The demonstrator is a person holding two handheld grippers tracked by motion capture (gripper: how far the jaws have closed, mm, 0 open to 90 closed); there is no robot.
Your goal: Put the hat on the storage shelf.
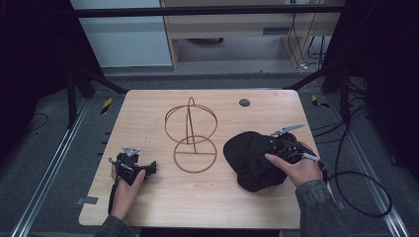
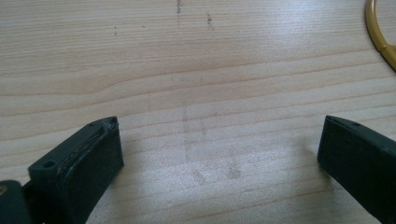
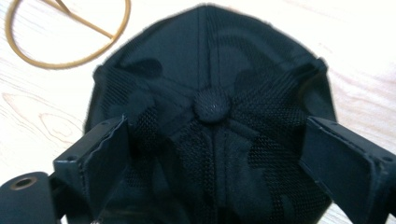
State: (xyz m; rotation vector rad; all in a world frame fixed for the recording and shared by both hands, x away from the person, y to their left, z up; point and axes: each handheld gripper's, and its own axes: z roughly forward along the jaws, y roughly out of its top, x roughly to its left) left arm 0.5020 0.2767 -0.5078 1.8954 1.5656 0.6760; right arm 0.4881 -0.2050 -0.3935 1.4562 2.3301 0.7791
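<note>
Black mesh of one cap (image 3: pixel 205 93) sits between the spread jaws of our right gripper (image 3: pixel 212 154), its top button just ahead of them.

We hold that right gripper's jaws wide apart, one on each side of the cap's crown, close to the fabric; we cannot tell whether they touch it. Our left gripper (image 2: pixel 219 154) is also wide apart, with nothing between its jaws but bare wood. Ahead and to the right of it curves the edge of one gold wire stand (image 2: pixel 380 35), whose flat ring also lies beyond the cap to the upper left in the right gripper view. From above, we count two grippers, one cap and one stand on a light wooden table (image 1: pixel 148 207), with grey floor, dark frame bars and cables around it.
</note>
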